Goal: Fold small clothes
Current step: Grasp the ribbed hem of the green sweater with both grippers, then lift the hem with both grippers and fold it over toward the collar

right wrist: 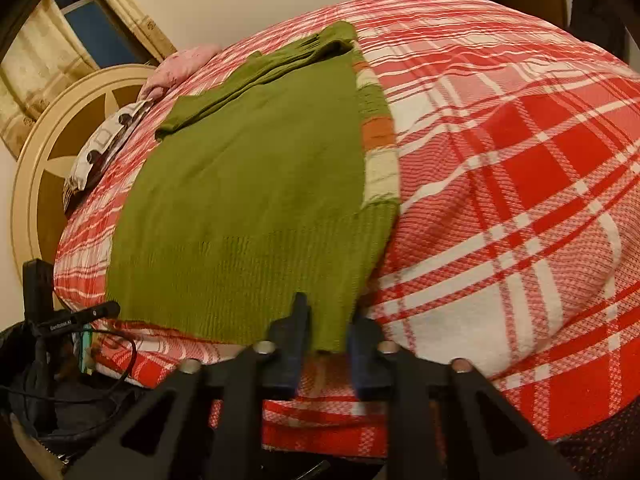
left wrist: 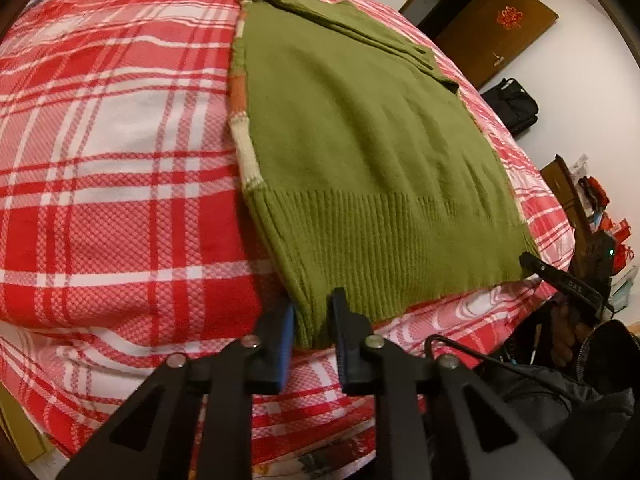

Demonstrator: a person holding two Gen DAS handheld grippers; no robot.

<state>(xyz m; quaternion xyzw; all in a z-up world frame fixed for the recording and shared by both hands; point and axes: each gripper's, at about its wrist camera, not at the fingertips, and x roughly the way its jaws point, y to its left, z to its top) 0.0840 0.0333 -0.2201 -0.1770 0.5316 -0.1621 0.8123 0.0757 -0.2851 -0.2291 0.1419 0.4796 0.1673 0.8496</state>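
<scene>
Green knit, ribbed at the hem, is lying spread across a red-and-white plaid bedcover: the sweater is resting flat with its sleeves folded over the upper body and a strip of cream-and-orange striping showing along one side edge. Its ribbed hem is pointing toward the person working the tongs. The left gripper is clamping one corner of that hem, the green rib pinched between its blue-padded finger and its black finger. At the opposite hem corner the right gripper is biting down on the fabric in the same way, a fold of the rib caught between its two fingers. Each tool is visible from the other's camera, meeting the cloth at the far hem corner. The garment is stretching away from both tongs toward the far end of the bed, lying between them along its lower edge. Beyond the bedcover, a round cream headboard and pillows are standing at one side, and a brown wooden cabinet against the white wall at the other.
</scene>
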